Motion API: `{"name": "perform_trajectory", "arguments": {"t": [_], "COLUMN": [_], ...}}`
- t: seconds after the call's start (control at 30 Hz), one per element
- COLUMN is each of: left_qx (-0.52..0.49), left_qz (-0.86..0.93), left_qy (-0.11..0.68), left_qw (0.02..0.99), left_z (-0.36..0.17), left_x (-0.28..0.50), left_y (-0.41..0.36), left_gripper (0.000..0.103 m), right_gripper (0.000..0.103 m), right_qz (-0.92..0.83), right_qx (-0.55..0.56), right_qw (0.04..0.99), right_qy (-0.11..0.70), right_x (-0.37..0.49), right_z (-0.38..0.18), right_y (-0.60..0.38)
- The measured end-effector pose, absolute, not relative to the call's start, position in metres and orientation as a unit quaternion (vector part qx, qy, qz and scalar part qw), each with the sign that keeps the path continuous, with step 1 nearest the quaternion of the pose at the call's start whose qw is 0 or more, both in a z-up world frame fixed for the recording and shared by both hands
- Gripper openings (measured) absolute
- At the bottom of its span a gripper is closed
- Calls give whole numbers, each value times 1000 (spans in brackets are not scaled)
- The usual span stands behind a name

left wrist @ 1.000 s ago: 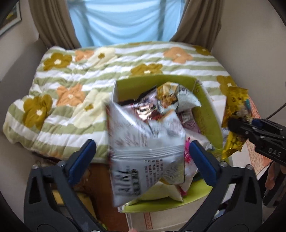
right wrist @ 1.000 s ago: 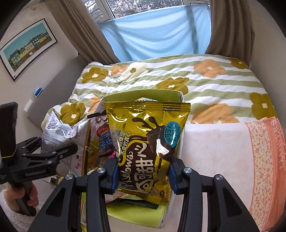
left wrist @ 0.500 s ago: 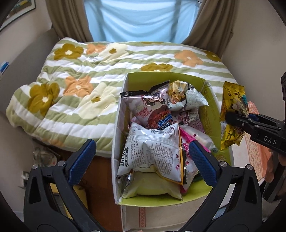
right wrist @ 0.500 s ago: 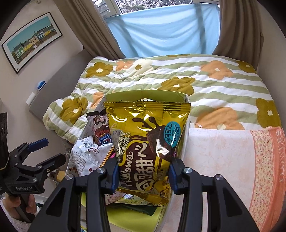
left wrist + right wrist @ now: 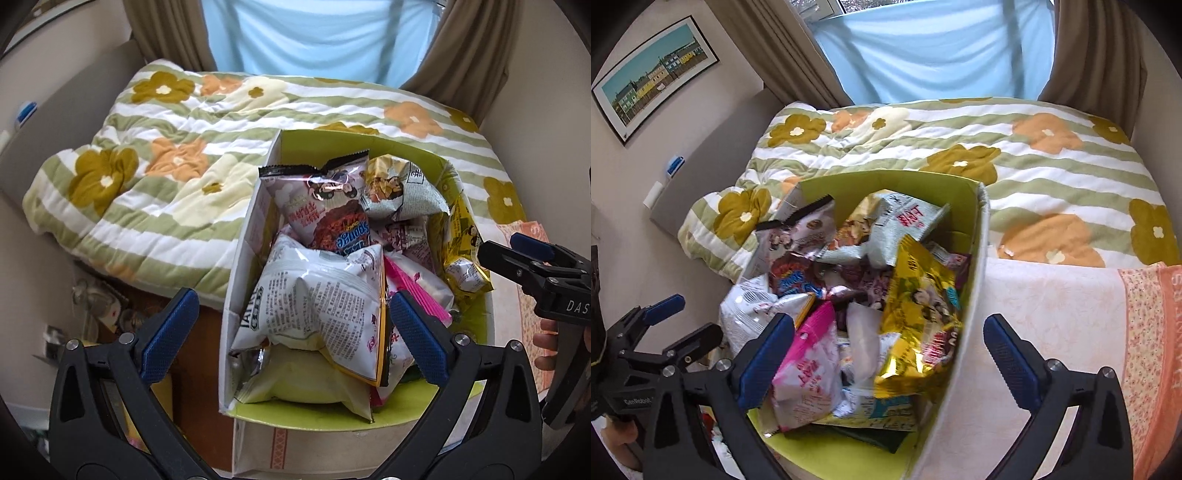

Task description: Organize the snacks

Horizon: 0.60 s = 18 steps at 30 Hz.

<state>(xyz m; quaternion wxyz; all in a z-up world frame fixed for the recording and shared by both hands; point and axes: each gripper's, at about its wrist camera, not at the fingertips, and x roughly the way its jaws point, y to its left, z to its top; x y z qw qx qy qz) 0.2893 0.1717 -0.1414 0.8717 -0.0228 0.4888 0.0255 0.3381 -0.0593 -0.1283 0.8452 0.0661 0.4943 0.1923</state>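
A green cardboard box (image 5: 448, 177) (image 5: 886, 188) on the bed's edge holds several snack bags. A white bag (image 5: 321, 299) lies on top at its near left. A gold chocolate-snack bag (image 5: 919, 299) (image 5: 461, 240) lies against the box's right wall. A pink bag (image 5: 809, 354) lies near the front. My left gripper (image 5: 291, 332) is open and empty above the box's near end. My right gripper (image 5: 890, 350) is open and empty above the box's right wall; it also shows in the left wrist view (image 5: 517, 254).
A flowered green-striped quilt (image 5: 166, 166) (image 5: 1052, 166) covers the bed behind the box. A peach towel (image 5: 1145, 350) lies to the right of the box. Curtains (image 5: 923, 48) hang at the far end. Clutter lies on the floor (image 5: 103, 306) to the left.
My right gripper opened and the gold bag dropped into the box's right side. A second ago my left gripper let go of the white bag, which now lies in the box.
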Motion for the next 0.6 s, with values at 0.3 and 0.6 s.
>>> {"name": "perform_trajectory", "arguments": {"t": [0.3,0.6], "left_qx": [-2,-6], "left_qz": [26,-8], "left_qy": [450,338], "left_qw": [893,941], "left_z": [-104,-27], "left_x": [250,146], "left_y": [158,141], "left_gripper": [103,103], "right_gripper": [102,102], "right_qz": [188,106], "right_qx": [68,20], "right_qw": [870,935], "right_qy": [451,338], "right_x": [298,178], "right_z": [-93,1], "right_y": [-73,-100]}}
